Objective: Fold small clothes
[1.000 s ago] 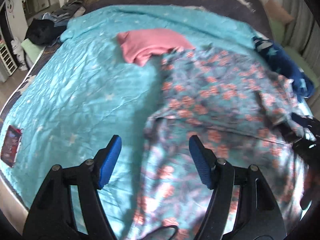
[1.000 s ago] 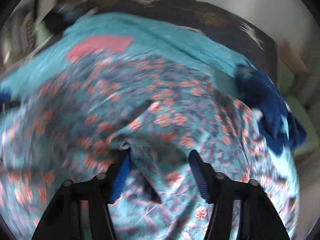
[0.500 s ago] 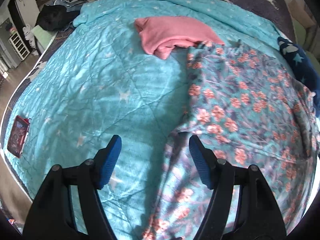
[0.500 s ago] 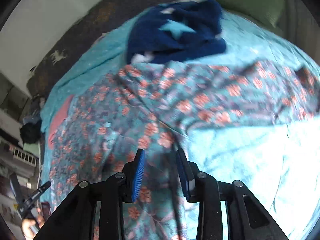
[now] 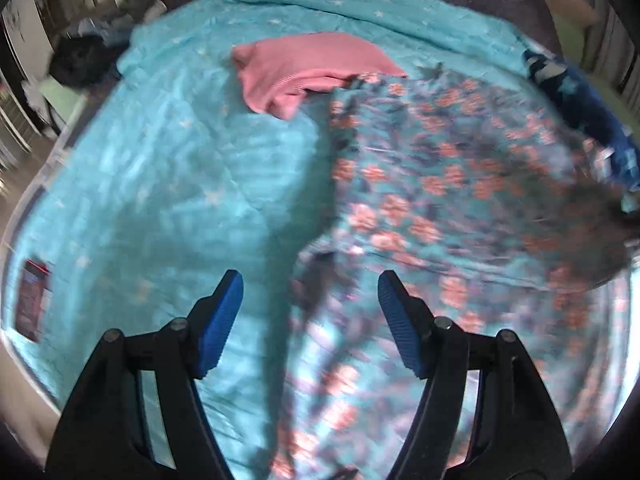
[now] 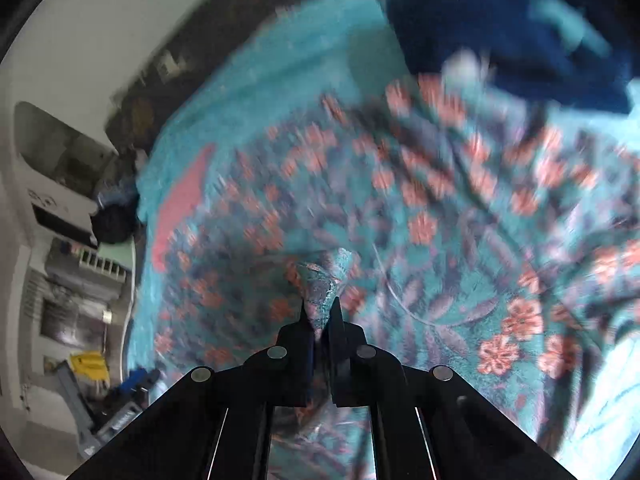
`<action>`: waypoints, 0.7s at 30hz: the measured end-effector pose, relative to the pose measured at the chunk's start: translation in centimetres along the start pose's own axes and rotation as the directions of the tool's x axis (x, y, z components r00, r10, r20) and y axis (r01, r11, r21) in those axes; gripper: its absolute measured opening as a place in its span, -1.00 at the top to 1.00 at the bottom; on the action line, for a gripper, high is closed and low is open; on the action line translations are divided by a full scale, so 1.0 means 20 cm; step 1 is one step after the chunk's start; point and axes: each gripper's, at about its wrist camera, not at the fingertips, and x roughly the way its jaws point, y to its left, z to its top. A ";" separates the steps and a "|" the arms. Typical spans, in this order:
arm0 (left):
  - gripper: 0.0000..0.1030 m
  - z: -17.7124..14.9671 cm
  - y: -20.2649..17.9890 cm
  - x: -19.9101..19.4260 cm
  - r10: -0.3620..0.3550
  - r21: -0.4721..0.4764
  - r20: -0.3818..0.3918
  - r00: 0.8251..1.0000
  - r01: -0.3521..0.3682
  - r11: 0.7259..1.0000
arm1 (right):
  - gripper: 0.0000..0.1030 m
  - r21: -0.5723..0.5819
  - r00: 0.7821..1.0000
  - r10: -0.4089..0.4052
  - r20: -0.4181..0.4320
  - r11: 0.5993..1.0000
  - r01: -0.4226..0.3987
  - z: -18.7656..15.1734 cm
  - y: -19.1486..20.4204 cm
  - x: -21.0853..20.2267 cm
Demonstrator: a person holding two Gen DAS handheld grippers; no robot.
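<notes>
Floral garment (image 6: 420,216) spread across the right of the teal bedspread (image 5: 180,184)
My right gripper (image 6: 320,312) pinches a bunched, blurred fold, probably its hem; my left gripper (image 5: 310,316) hangs spread, empty, over its left edge, bare bedspread leftward

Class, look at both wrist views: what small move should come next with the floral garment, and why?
Probably close the open left gripper on the floral garment's near edge. The right gripper is already shut on a bunch of that cloth, so a second grip would let it be lifted and spread flat.
</notes>
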 end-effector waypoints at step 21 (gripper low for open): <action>-0.40 -0.05 0.08 -0.05 0.052 -0.089 0.002 0.999 -0.052 0.995 | 0.41 0.081 0.975 -0.199 0.102 0.978 0.191 -0.12 -0.45 -0.47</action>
